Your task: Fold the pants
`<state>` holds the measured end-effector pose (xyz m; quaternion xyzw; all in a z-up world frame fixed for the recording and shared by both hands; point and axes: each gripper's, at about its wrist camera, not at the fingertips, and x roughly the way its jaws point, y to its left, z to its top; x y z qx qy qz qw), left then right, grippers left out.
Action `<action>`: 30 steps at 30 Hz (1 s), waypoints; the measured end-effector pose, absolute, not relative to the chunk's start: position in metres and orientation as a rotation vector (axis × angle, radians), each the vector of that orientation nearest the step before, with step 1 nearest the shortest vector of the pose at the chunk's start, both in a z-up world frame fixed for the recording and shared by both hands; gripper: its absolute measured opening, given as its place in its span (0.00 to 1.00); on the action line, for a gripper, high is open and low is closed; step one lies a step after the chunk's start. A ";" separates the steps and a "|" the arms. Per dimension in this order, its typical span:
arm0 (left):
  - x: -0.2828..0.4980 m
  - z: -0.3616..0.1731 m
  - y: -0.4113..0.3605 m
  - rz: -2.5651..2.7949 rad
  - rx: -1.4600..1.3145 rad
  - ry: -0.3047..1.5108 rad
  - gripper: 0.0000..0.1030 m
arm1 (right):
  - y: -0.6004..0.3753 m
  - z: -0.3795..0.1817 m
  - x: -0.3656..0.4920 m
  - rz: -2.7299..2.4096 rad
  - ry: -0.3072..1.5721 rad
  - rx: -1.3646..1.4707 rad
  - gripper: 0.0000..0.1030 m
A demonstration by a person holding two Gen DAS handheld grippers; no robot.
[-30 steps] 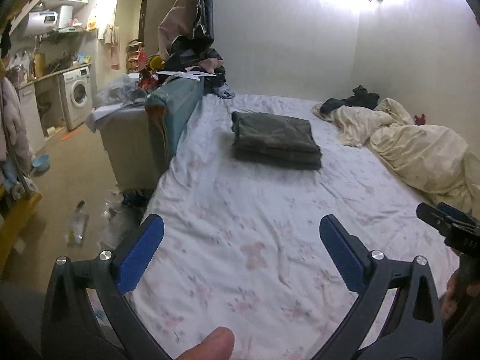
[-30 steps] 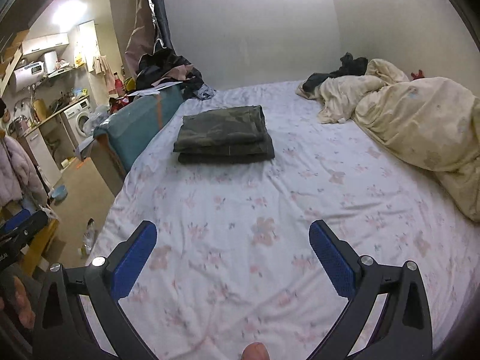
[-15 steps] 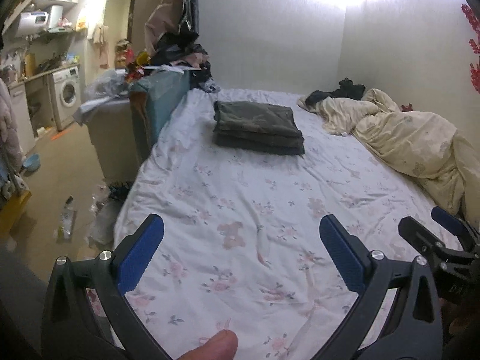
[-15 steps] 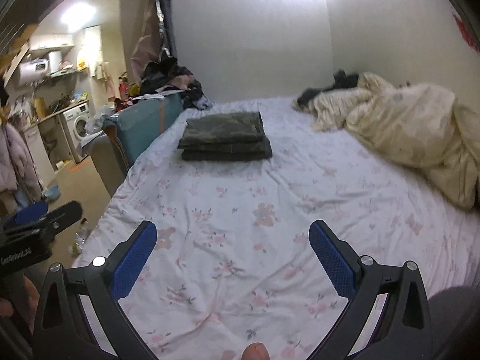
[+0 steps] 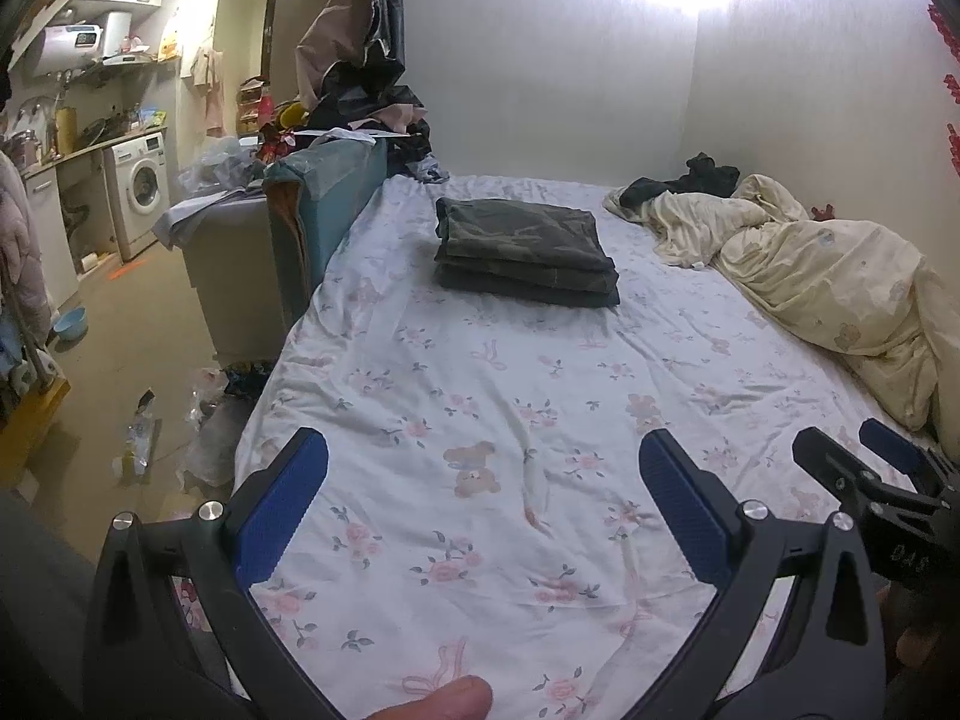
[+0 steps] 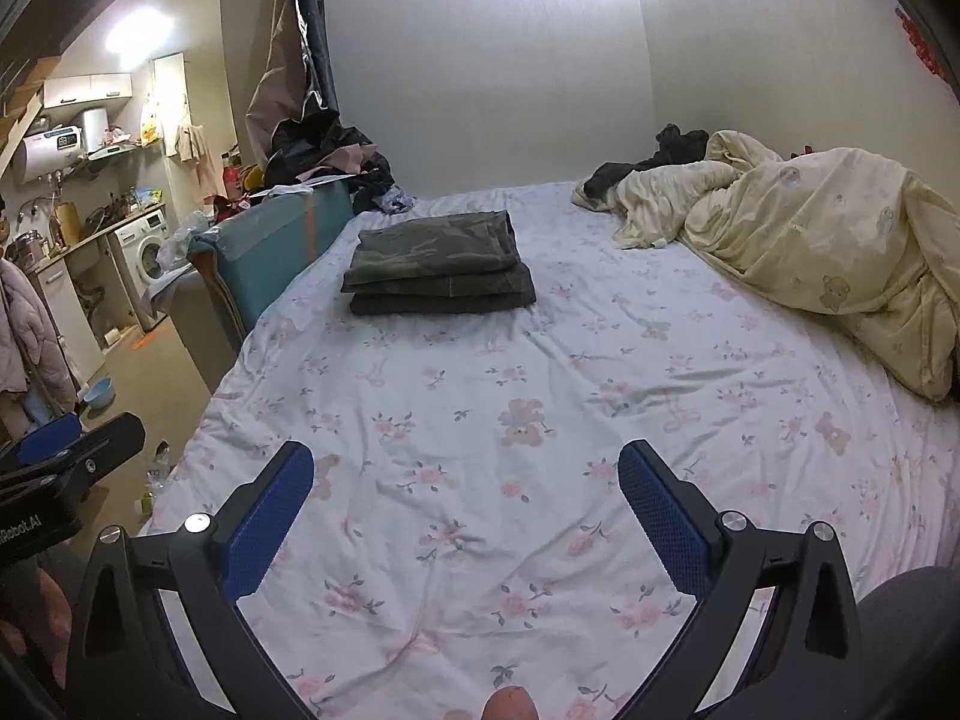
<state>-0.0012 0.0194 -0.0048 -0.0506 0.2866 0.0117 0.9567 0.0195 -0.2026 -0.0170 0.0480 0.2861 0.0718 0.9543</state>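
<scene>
Folded pants (image 5: 525, 252) near bed (image 5: 480, 420) far-left corner. Left hand-held gripper (image 5: 480, 480) and right hand-held gripper (image 6: 465, 480): spread wide, empty. Label partly readable: "Robot.AI".

From my left gripper's camera, my other black gripper with blue pads (image 5: 882, 468) is cut off by the right edge, so I can't tell how its jaws stand. Ahead to my right, the crumpled cream quilt (image 5: 840, 282) runs out of frame. The far-left kitchen shelf clutter (image 6: 90, 216) is too small to make out. The bed's near end, under the white floral sheet (image 6: 480, 420), hides behind my fingers.
</scene>
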 end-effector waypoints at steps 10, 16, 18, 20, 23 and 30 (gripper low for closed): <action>-0.002 -0.005 0.022 0.023 -0.099 0.586 0.99 | -0.203 -0.017 0.020 0.147 0.578 0.096 1.00; -0.003 -0.006 0.022 0.016 -0.092 0.589 0.99 | -0.203 -0.017 0.020 0.147 0.581 0.099 1.00; -0.004 -0.007 0.022 0.020 -0.090 0.587 0.99 | -0.202 -0.017 0.020 0.145 0.583 0.099 1.00; -0.004 -0.006 0.023 0.020 -0.089 0.587 0.99 | -0.202 -0.019 0.020 0.147 0.587 0.101 1.00; -0.004 -0.006 0.023 0.021 -0.089 0.590 0.99 | -0.202 -0.020 0.019 0.148 0.591 0.113 1.00; -0.005 -0.007 0.021 0.021 -0.089 0.595 0.99 | -0.203 -0.020 0.019 0.147 0.591 0.113 1.00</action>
